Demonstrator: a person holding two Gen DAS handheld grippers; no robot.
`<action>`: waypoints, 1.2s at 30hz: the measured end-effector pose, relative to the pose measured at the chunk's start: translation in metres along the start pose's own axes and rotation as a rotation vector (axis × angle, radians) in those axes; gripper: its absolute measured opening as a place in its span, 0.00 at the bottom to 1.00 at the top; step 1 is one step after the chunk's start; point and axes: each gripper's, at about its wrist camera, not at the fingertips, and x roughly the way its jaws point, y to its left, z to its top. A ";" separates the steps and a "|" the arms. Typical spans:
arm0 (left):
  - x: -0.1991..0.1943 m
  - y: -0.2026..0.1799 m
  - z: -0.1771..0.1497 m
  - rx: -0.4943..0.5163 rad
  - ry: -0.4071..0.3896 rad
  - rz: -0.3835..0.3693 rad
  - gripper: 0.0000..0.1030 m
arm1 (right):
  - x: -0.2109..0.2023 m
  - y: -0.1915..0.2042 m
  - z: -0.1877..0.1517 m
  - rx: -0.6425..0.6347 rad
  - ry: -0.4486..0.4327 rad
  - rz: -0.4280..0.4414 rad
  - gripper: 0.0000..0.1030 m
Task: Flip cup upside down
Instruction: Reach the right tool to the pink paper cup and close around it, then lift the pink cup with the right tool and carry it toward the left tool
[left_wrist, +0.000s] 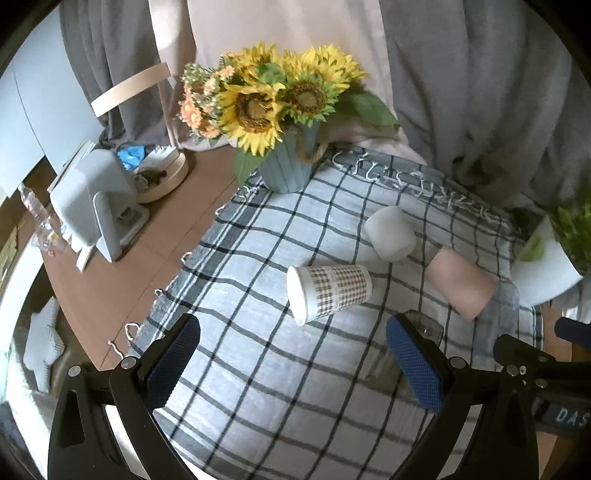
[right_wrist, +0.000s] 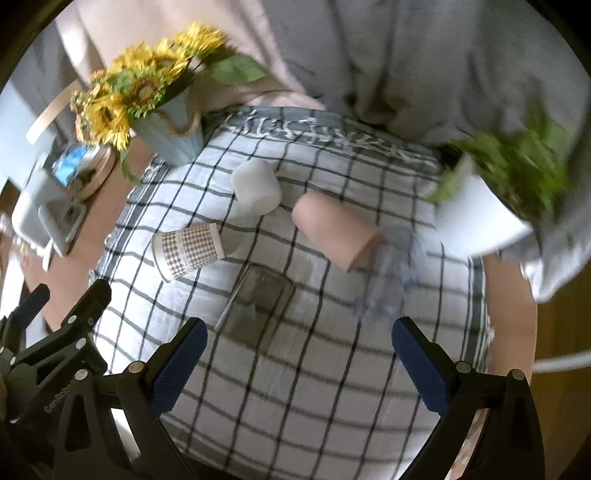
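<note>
Checked paper cup (left_wrist: 328, 290) lies on its side on my plaid-clothed worktop (left_wrist: 258, 387), well in front of the sunflower vase (left_wrist: 288, 168); left gripper (left_wrist: 293, 363) and right gripper (right_wrist: 299, 365) fingers gape wide, holding nothing.

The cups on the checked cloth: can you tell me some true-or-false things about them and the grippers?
1. The checked cup lies on its side. True.
2. The pink cup stands upright. False: it lies on its side too.
3. The left gripper holds a cup. False: it is open and holds nothing.
4. The sunflowers sit in a blue pot. True.
5. The right gripper is open. True.
6. The white cup is inside the pink cup. False: they lie apart on the cloth.
</note>
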 end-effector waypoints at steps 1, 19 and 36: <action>0.004 -0.005 0.002 -0.006 0.010 0.006 1.00 | 0.006 -0.002 0.008 -0.019 0.026 0.005 0.98; 0.081 -0.057 0.036 -0.085 0.126 0.199 1.00 | 0.137 -0.026 0.106 -0.275 0.323 0.011 0.98; 0.121 -0.080 0.042 0.011 0.196 0.308 1.00 | 0.220 -0.032 0.119 -0.308 0.464 0.004 0.83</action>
